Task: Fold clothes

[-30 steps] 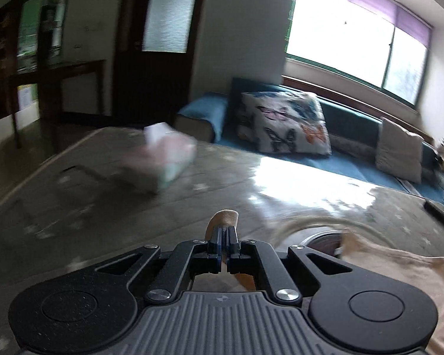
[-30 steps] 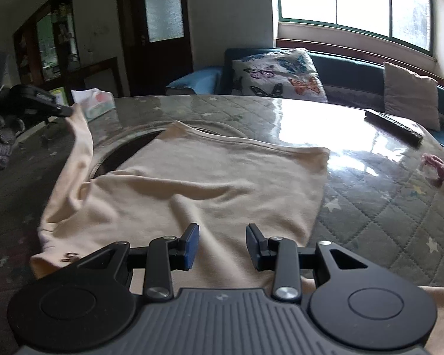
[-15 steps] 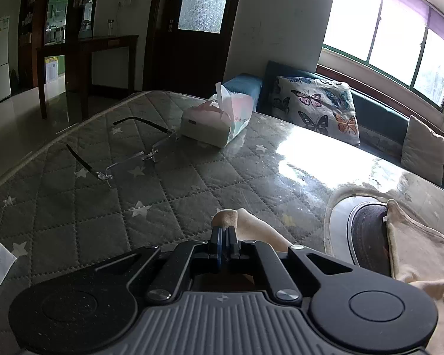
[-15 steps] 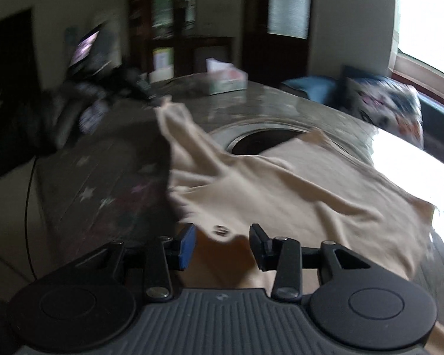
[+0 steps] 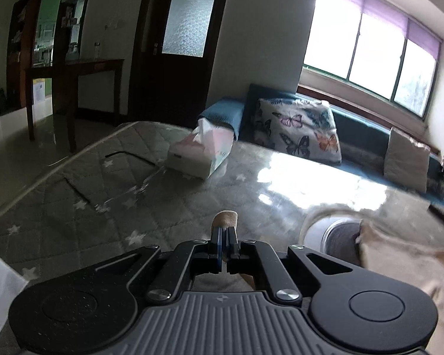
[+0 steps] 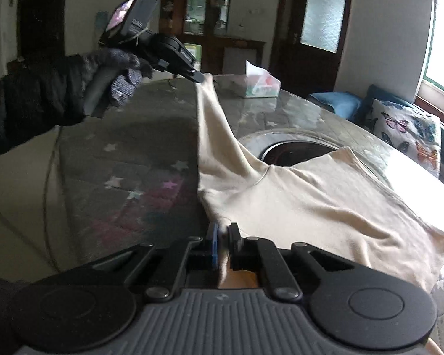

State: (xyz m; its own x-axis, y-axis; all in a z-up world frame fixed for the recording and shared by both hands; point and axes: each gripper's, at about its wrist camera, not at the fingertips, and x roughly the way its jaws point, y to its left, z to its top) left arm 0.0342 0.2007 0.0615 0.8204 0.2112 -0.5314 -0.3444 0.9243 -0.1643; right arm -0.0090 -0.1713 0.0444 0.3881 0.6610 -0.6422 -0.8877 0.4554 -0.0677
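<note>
The beige garment (image 6: 310,207) lies spread on the quilted, star-patterned surface (image 6: 133,159), partly covering the round dark opening (image 6: 293,151) set into that surface. One corner of the cloth is lifted off the surface and drawn up into a taut strip toward the tissue box (image 6: 260,85), where the left gripper (image 6: 199,77) has its jaws clamped on the tip. In the left wrist view, that gripper (image 5: 224,233) shows its jaws pressed together with a small roll of the beige fabric sticking out above them, and the rest of the garment (image 5: 399,266) sits low to the right of the round opening (image 5: 337,236).

The right gripper (image 6: 223,230) sits at the near edge of the garment, on the side away from the tissue box. Its jaws are drawn close with a fold of the cloth pinched between them.

The tissue box (image 5: 201,153) stands beyond the opening on the surface, with a butterfly-print cushion (image 5: 299,130) on the sofa behind it.
</note>
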